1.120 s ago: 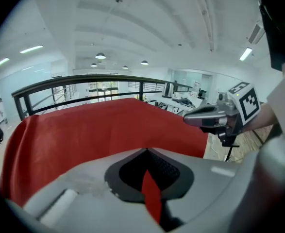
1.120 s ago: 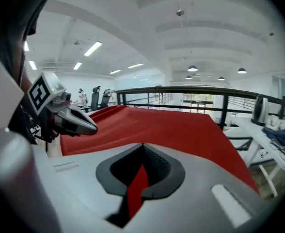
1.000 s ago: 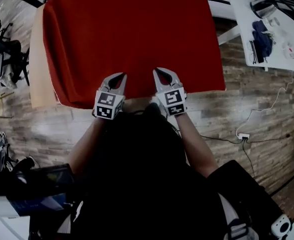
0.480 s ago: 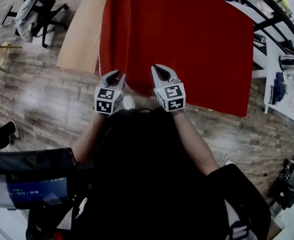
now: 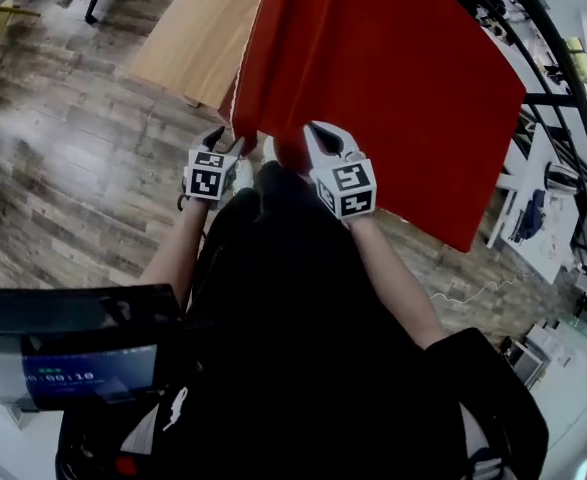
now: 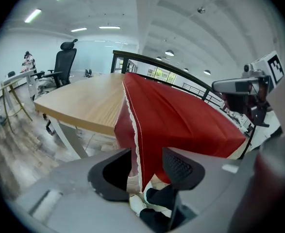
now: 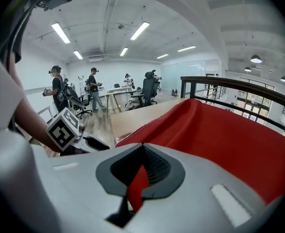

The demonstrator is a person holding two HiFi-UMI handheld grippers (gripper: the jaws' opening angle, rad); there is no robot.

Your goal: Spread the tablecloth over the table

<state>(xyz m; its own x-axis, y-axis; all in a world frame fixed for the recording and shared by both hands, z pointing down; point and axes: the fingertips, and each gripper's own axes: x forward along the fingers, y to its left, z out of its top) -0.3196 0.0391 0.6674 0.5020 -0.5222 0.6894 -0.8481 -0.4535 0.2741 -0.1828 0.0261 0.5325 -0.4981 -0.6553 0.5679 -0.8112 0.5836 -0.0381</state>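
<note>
While the right tongs (image 5: 325, 138) are clamping the red tablecloth (image 5: 393, 88), seemingly to anchor it on the bench (image 5: 198, 38), the left tongs (image 5: 228, 140) are opening, its lace-trimmed hem hanging loose between them.

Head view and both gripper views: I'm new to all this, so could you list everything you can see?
tablecloth: one, red with a white lace edge, bunched over the right part of the table
table: one, light wood top, partly bare at left
floor: wood planks, around the table
office chair: one, black, beyond the table
railing: one, black, behind the table
people: several, far background
screen: one, dark with a blue display, lower left of the head view
person: dark clothing, bottom centre
left hand-held gripper: grey, jaws opening, lace edge between them
right hand-held gripper: grey, shut on the tablecloth
</note>
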